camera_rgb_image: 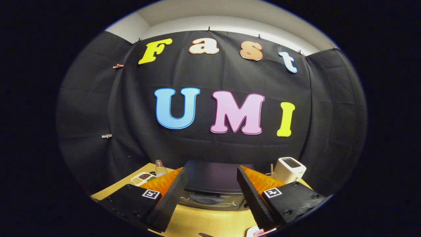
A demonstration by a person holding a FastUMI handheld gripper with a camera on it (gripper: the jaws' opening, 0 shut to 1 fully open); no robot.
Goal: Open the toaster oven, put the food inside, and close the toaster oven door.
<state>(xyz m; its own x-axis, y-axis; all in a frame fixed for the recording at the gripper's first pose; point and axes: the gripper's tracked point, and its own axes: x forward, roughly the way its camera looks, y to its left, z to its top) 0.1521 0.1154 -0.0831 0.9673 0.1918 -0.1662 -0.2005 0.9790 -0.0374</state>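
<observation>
Black cloth hangs behind a wooden counter (210, 223), and my gripper (210, 197) is held above its near edge, spread wide and holding nothing. Between the fingers and just beyond them sits the oven (213, 184), its door apparently shut, the glass front low down. At the far left corner I see a divided tray (142, 178) of food with a bottle (160, 168) beside it; at the far right corner stands a white toaster (288, 168). Something pale (260, 232) lies at the near edge, too cut off to name. I judge this the start: the door needs opening first, so I must drop lower and find its handle, which I cannot make out.
</observation>
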